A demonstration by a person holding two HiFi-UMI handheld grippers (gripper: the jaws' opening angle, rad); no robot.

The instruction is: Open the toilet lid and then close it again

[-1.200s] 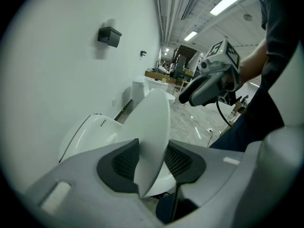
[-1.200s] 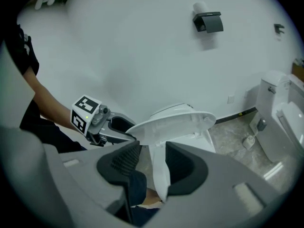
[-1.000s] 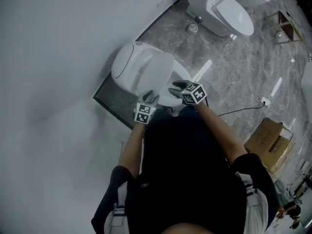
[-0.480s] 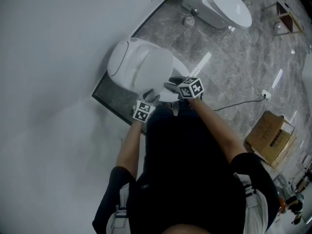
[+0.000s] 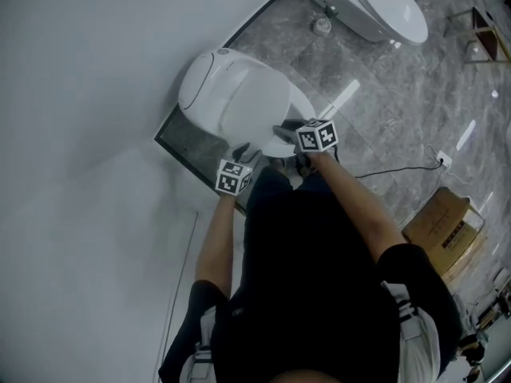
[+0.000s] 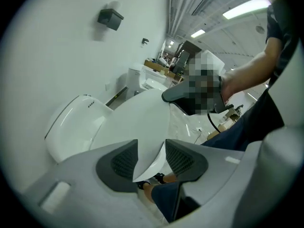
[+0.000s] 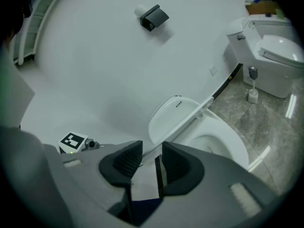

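The white toilet lid (image 5: 239, 102) stands partly raised; in the right gripper view it shows edge-on (image 7: 190, 120) above the open bowl and seat (image 7: 223, 141). My left gripper (image 5: 243, 152) is at the lid's front left. Its jaws have just been opening, and the lid's thin front edge (image 6: 137, 122) lies between the pads (image 6: 124, 163) without being pressed by the left gripper (image 6: 151, 148). My right gripper (image 5: 283, 132) is at the lid's front right. The right gripper's (image 7: 152, 151) jaws have just been closing around the lid's rim, with a gap still showing.
The toilet backs onto a white wall and stands on a dark grey floor strip (image 5: 192, 150). A second toilet (image 5: 383, 6) stands further along the wall. A black cable (image 5: 399, 170) and a cardboard box (image 5: 443, 230) lie on the marble floor to the right. A black holder (image 7: 154, 17) hangs on the wall.
The head view has shifted slightly. My left gripper has drawn back a little from the lid towards the person. The right gripper stays at the lid's front edge, its cube rolled a bit.
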